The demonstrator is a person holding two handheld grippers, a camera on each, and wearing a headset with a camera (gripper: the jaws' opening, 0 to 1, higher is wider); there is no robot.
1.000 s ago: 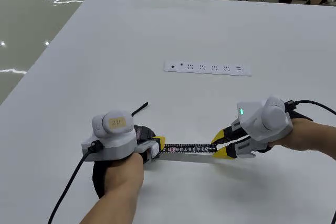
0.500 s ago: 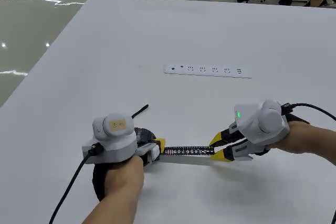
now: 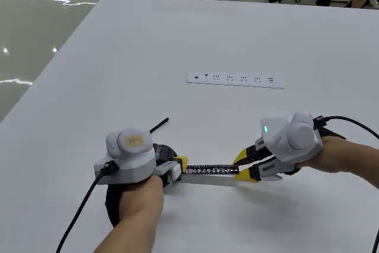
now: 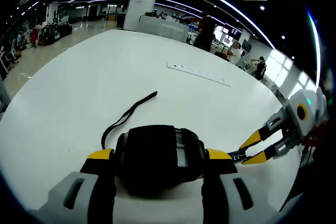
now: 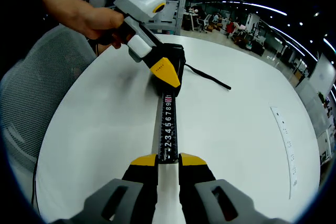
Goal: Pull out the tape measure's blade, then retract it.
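The black tape measure case (image 4: 157,156) rests on the white table, clamped between the yellow-tipped jaws of my left gripper (image 3: 177,165). Its black wrist strap (image 4: 128,113) trails away across the table. A short length of black blade (image 5: 168,129) with white numbers runs from the case (image 5: 176,61) to my right gripper (image 5: 168,159), which is shut on the blade's end. In the head view the blade (image 3: 210,170) spans the gap between the left gripper and the right gripper (image 3: 241,167), low over the table.
A white power strip (image 3: 237,79) lies flat further back on the table (image 3: 177,39). Cables trail from both grippers toward the near edge. People and office furniture stand beyond the far end of the table.
My right gripper has moved left toward the case, and the exposed blade has grown shorter. The left gripper and case have stayed put.
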